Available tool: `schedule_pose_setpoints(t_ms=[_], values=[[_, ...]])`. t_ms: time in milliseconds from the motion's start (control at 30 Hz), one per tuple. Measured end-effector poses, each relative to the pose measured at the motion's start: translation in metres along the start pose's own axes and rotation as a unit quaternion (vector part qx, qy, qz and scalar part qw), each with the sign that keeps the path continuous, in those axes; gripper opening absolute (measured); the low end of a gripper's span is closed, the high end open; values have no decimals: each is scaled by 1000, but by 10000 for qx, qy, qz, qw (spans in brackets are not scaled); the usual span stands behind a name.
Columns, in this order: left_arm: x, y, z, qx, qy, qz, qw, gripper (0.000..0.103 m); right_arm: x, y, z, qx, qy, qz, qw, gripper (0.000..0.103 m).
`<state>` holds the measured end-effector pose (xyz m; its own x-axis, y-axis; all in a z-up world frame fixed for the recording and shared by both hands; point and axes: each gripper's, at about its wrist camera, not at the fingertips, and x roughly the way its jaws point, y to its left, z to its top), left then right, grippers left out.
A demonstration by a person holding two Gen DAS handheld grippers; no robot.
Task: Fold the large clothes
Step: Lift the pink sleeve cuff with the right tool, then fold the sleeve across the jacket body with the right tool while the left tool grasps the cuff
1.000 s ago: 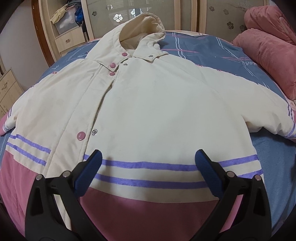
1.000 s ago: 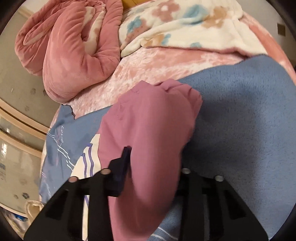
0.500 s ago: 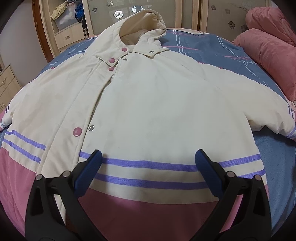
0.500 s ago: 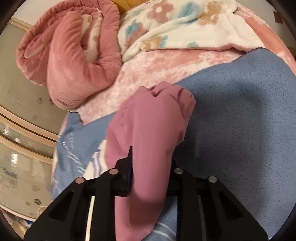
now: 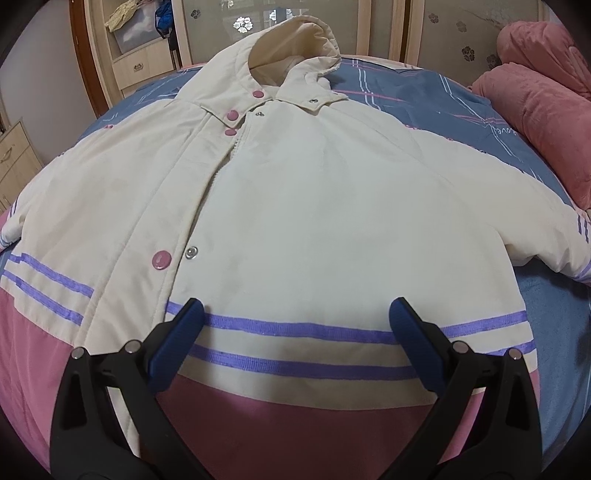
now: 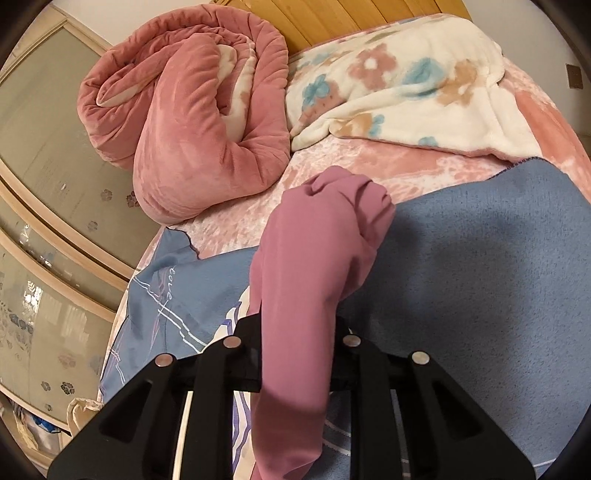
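A cream hooded jacket (image 5: 314, 199) with purple stripes, pink snaps and a mauve hem lies spread face up on the blue bedsheet (image 5: 417, 99), sleeves out to both sides. My left gripper (image 5: 295, 325) is open and hovers over the striped hem, touching nothing. In the right wrist view my right gripper (image 6: 295, 325) is shut on the jacket's mauve sleeve cuff (image 6: 317, 251), which bunches up between the jaws and hides the fingertips.
A rolled pink quilt (image 6: 192, 122) and a floral cream blanket (image 6: 399, 85) lie near the wooden headboard. The quilt also shows at the right in the left wrist view (image 5: 539, 122). A wardrobe with glass doors (image 5: 258, 22) and drawers stands behind the bed.
The right gripper has closed tighter on the cuff and shifted with it. The left gripper has moved slightly back from the jacket, still open.
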<state>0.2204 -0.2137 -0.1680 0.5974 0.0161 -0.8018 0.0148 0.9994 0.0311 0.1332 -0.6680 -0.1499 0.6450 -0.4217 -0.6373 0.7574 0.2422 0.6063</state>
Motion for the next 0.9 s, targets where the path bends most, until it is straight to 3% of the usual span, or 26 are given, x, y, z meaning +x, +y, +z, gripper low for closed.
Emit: schedule_pose_setpoints(t_ms=[467, 600, 667, 767, 867, 900], values=[[-1, -2, 0, 35, -5, 42, 10000, 101, 23, -23, 1, 390, 416, -264, 9980, 21], [-4, -1, 1, 43, -40, 52, 10000, 101, 3, -13, 7, 326, 216, 349, 9986, 21], [-5, 2, 1, 46, -77, 98, 9999, 101, -11, 6, 7, 31, 194, 1123, 9935, 21], [-8, 11, 2, -51, -99, 144, 9998, 101, -25, 44, -5, -654, 462, 2120, 9740, 21], [-12, 25, 3, -254, -136, 204, 9994, 101, -49, 84, -30, -1484, 474, 2553, 9542, 21], [-13, 30, 3, -332, -173, 260, 9990, 101, -61, 103, -44, -1834, 497, 2747, 9426, 21]])
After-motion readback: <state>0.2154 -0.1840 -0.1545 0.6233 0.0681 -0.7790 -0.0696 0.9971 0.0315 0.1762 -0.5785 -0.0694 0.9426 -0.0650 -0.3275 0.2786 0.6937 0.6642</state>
